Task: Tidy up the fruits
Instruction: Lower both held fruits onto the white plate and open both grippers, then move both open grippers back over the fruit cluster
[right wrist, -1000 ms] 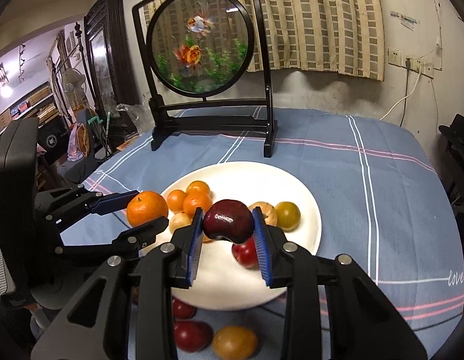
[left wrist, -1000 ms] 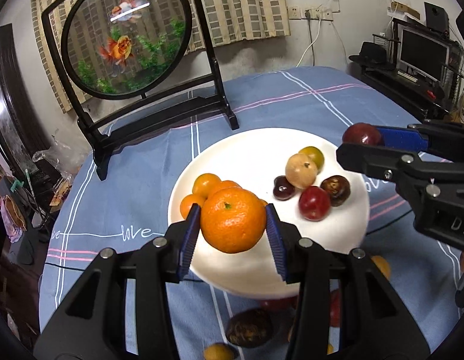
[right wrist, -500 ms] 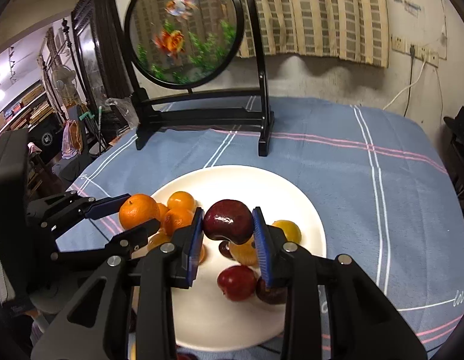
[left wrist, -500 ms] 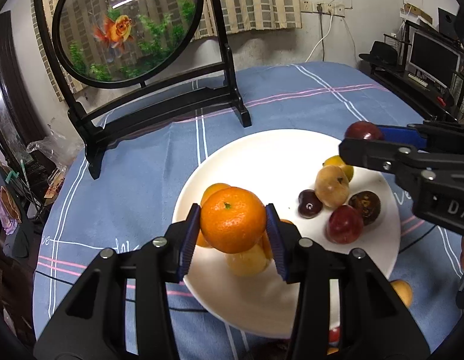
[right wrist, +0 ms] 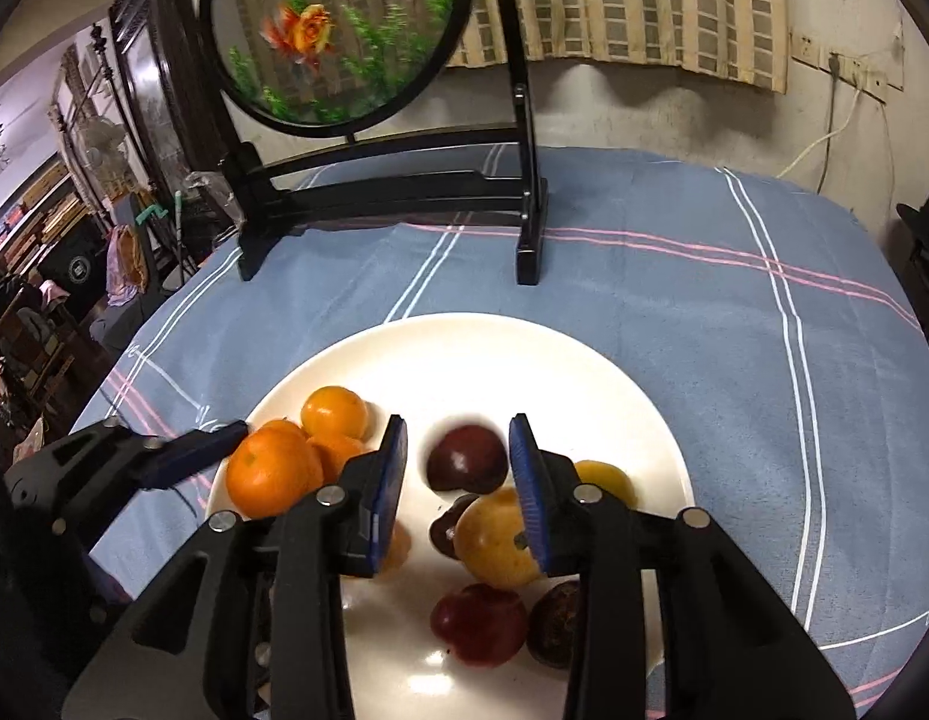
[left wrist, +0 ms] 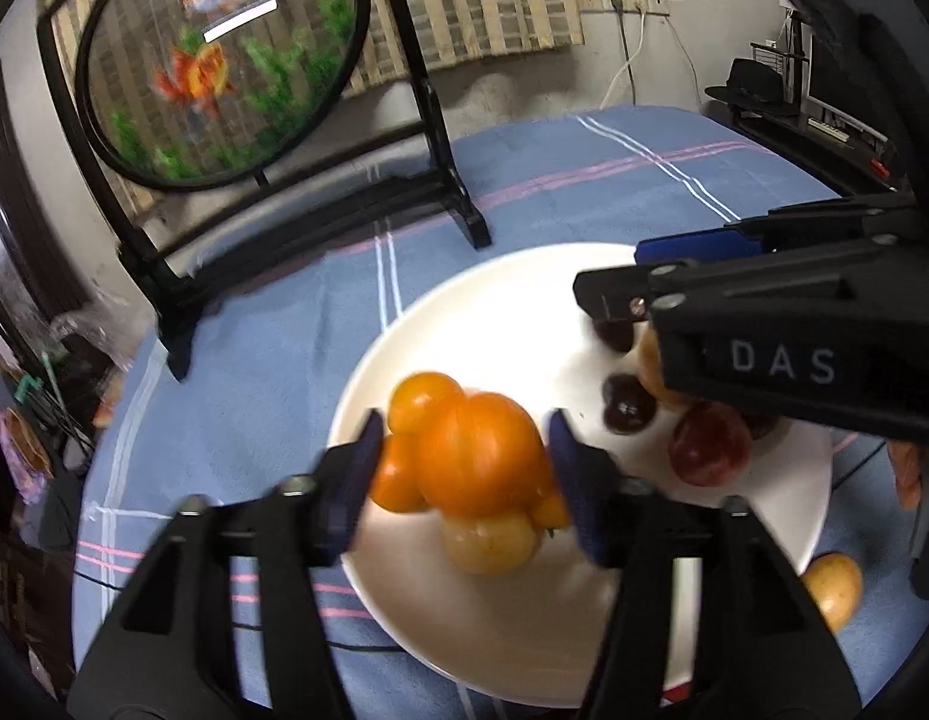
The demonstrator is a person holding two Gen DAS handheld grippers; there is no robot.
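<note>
Left gripper [left wrist: 461,474] fingers just opened, flanking the round glossy orange [left wrist: 482,456]; right gripper [right wrist: 458,480] fingers just opened, flanking the smooth dark plum [right wrist: 467,459].

White plate [right wrist: 524,354], orange mandarins [right wrist: 272,477], dark red plum [right wrist: 467,459], blue tablecloth [right wrist: 674,312] (pink-and-white stripes)

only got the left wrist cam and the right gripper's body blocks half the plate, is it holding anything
Observer: No. The right gripper has just been opening its jaws; a dark plum sits between them, clear of both, over the plate.
Operator: anything hidden behind it
Observer: A yellow fruit lies on the plate, just right of the gripper's right jaw.
Operator: and nearer the front rim
Observer: A dark brown fruit lies right beside a red one.
</note>
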